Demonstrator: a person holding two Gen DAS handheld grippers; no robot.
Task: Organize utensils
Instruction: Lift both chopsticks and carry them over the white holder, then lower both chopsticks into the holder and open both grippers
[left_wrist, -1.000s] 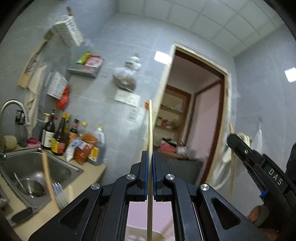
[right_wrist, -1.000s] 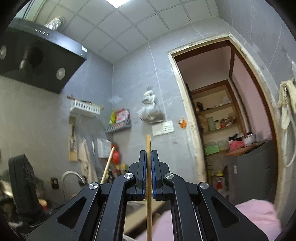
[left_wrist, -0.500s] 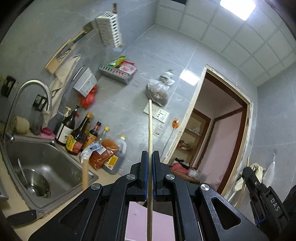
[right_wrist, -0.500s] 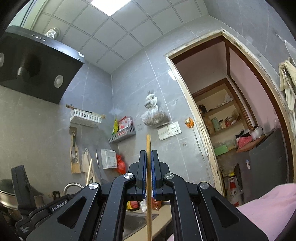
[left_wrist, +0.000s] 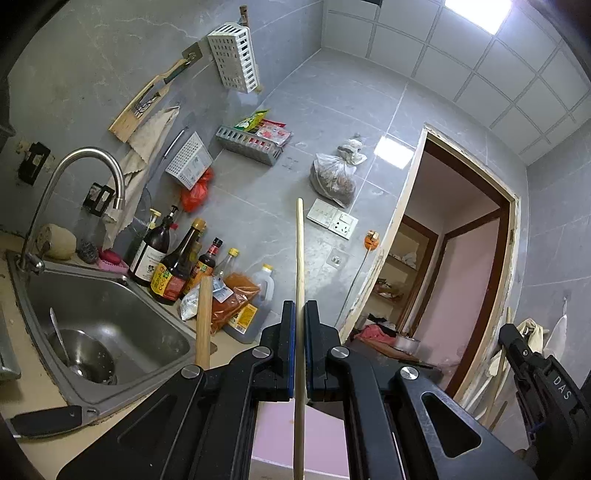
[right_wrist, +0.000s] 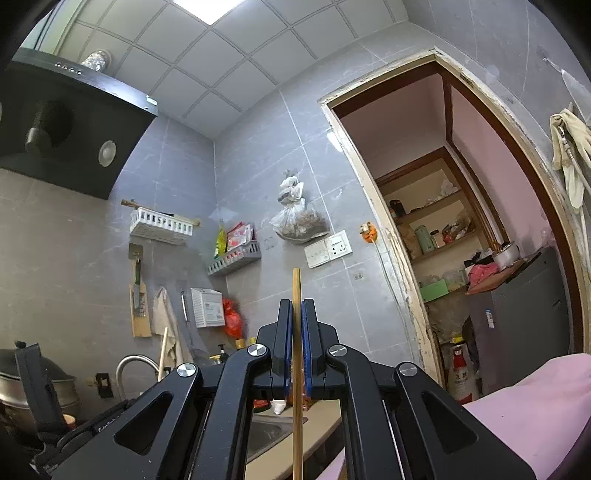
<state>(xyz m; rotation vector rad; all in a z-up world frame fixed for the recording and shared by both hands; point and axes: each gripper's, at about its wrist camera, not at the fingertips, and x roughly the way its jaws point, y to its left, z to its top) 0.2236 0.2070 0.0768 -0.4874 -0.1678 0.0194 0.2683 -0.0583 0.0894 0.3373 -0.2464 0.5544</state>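
My left gripper (left_wrist: 300, 308) is shut on a pale wooden chopstick (left_wrist: 299, 251) that stands upright between the blue pads, its tip against the grey wall. My right gripper (right_wrist: 296, 308) is shut on a yellower chopstick (right_wrist: 296, 288), also upright. In the left wrist view the right gripper (left_wrist: 511, 338) shows at the right edge beside the doorway. The right wrist view catches the left gripper's body (right_wrist: 37, 384) at the lower left, with its chopstick (right_wrist: 162, 350) rising in front of the tap. A white slotted utensil holder (left_wrist: 234, 55) (right_wrist: 160, 225) hangs high on the wall.
A steel sink (left_wrist: 122, 286) at the left holds a metal bowl (left_wrist: 86, 354) and a spoon (left_wrist: 59, 336). Sauce bottles (left_wrist: 173, 266) line the counter behind it. A thick wooden handle (left_wrist: 204, 317) rises near the sink's edge. A black knife handle (left_wrist: 44, 419) lies on the counter.
Both hands have sunk and the left wrist has rolled, so the sink, tap and wall racks now fill more of its view. Both grippers still clamp their chopsticks.
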